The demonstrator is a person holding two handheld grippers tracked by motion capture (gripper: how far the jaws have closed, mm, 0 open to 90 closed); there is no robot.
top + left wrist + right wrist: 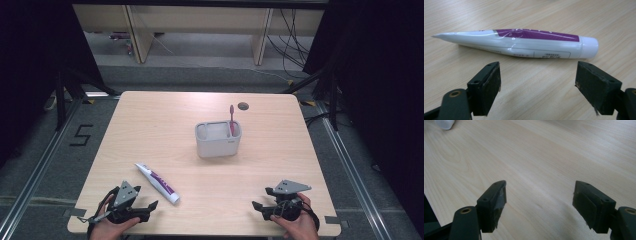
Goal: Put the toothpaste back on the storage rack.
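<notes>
Two hands are seen at the near edge of the table (210, 200) in the high view, each holding a claw. At the near-left corner, the left claw (148, 210) is spread wide with nothing gripped. Just beside its tips a white and purple tube (157, 183) is laid flat, its cap pointed toward the near edge and its crimped end toward the far left. At the near-right corner the right claw (261, 199) is likewise held wide and empty. Near the table's middle a white holder (218, 142) is stood, and a pink toothbrush (231, 120) is set upright in its right compartment.

From the left claw view, the tube (524, 43) is seen lying crosswise just beyond the spread jaws, cap to the right, untouched by either pad.

From the right claw view, the jaws are held wide apart over bare table (544, 157), nothing between them; a white cap-like shape is glimpsed at the top left corner.
</notes>
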